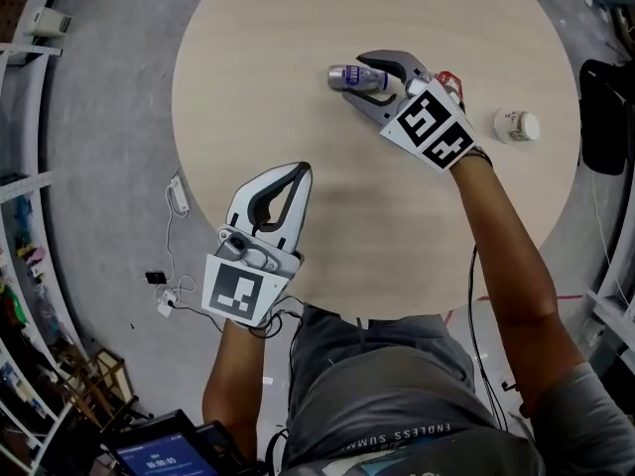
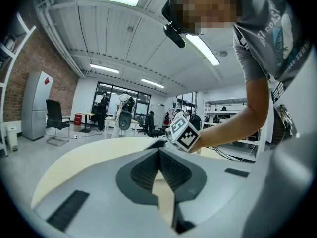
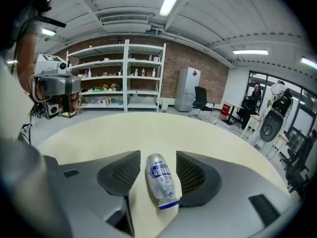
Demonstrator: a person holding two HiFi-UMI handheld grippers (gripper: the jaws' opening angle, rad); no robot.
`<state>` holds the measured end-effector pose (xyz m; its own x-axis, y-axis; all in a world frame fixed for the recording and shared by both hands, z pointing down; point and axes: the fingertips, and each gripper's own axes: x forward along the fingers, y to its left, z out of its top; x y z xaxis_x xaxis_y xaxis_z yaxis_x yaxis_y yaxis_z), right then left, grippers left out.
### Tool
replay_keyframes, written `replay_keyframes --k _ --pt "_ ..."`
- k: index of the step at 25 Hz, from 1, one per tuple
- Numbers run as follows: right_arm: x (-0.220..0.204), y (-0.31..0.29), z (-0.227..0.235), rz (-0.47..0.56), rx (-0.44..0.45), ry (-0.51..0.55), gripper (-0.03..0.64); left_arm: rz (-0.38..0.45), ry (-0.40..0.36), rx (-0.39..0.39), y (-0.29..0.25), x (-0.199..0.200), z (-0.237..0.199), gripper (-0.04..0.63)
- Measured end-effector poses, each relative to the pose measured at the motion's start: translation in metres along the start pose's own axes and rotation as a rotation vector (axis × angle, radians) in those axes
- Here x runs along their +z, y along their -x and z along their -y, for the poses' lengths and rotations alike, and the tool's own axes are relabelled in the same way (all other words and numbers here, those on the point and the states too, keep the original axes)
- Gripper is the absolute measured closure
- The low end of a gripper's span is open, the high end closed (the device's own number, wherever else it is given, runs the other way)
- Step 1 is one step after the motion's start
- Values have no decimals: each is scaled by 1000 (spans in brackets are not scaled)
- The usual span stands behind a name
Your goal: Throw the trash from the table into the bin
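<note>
Bottle (image 3: 161,180) between spread fingers of right gripper (image 1: 365,79), left gripper (image 1: 301,171) fingers pressed together, white container (image 1: 516,125) apart

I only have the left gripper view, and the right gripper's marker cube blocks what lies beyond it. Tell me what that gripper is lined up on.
Observer: A small plastic bottle lies on its side between the jaws of the right gripper. The jaws stand apart and do not press on it.
Operator: Say which way it lies.
Observer: It lies lengthwise along the jaws, with the blue-banded end toward the gripper's camera and the rounded end away.
Operator: Name any other trash up there.
Observer: A small white container lies on its side further right, near the edge of the table, apart from the gripper.
</note>
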<state>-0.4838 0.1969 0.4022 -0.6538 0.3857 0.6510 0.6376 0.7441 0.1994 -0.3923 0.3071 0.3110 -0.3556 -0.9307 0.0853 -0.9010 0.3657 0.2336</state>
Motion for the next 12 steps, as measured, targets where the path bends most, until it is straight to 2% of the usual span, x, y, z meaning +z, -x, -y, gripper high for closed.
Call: replay_keyframes --k 2,8,12 --pt "-8 -10 1 -34 20 9 400 -10 10 1 1 -3 1 561" --pt "-41 -33 -1 -157 84 -2 400 -27 26 -7 -2 -7 5 563" --pt "-41 -34 -4 -148 78 -15 400 -22 12 -10 0 -4 2 563"
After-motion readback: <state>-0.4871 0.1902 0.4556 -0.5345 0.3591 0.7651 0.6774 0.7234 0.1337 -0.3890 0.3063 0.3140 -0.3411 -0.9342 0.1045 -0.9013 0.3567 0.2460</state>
